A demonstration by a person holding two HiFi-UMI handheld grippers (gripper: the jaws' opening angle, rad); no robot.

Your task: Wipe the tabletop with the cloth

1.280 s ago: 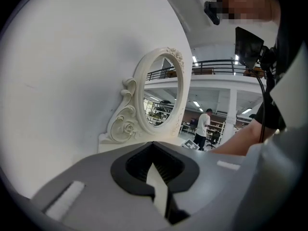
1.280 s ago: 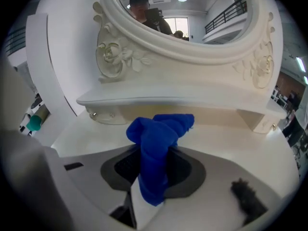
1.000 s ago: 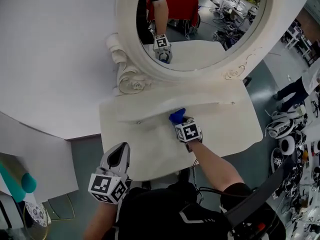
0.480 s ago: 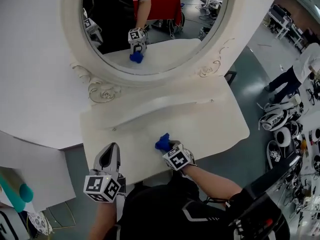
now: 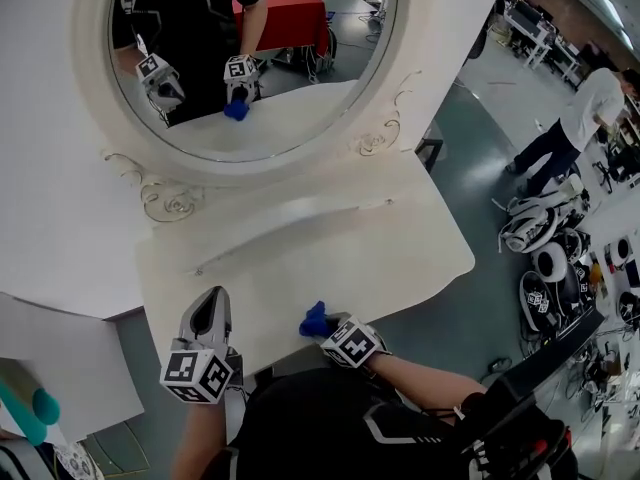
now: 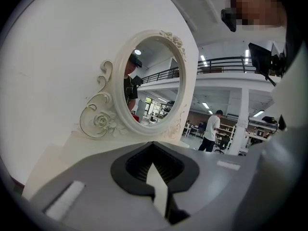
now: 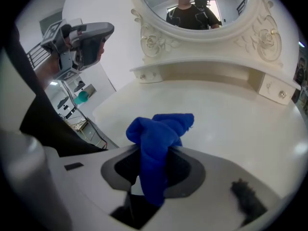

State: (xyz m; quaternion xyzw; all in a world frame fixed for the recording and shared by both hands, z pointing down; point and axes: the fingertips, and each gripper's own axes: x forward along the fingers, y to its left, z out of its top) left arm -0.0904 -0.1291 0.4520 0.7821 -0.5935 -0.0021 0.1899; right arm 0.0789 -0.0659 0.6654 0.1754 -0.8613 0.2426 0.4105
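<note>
The blue cloth [image 5: 315, 320] rests bunched on the cream tabletop [image 5: 380, 258] close to its near edge. My right gripper [image 5: 324, 328] is shut on it; in the right gripper view the cloth [image 7: 161, 131] sticks up from between the jaws of the gripper [image 7: 150, 167] over the tabletop [image 7: 231, 124]. My left gripper [image 5: 210, 310] hovers at the table's front left edge, shut with nothing in it, and points at the mirror in the left gripper view [image 6: 154, 170]. It also shows at the upper left of the right gripper view [image 7: 89, 35].
An ornate oval mirror [image 5: 250, 58] stands at the back of the table above a raised shelf [image 5: 300, 213]. A person [image 5: 580, 118] stands on the floor at the right, near piled gear [image 5: 545, 258]. A teal object [image 5: 30, 398] lies at the lower left.
My right gripper has dragged the blue cloth from the back of the tabletop toward its near edge. The left gripper has stayed by the front left edge.
</note>
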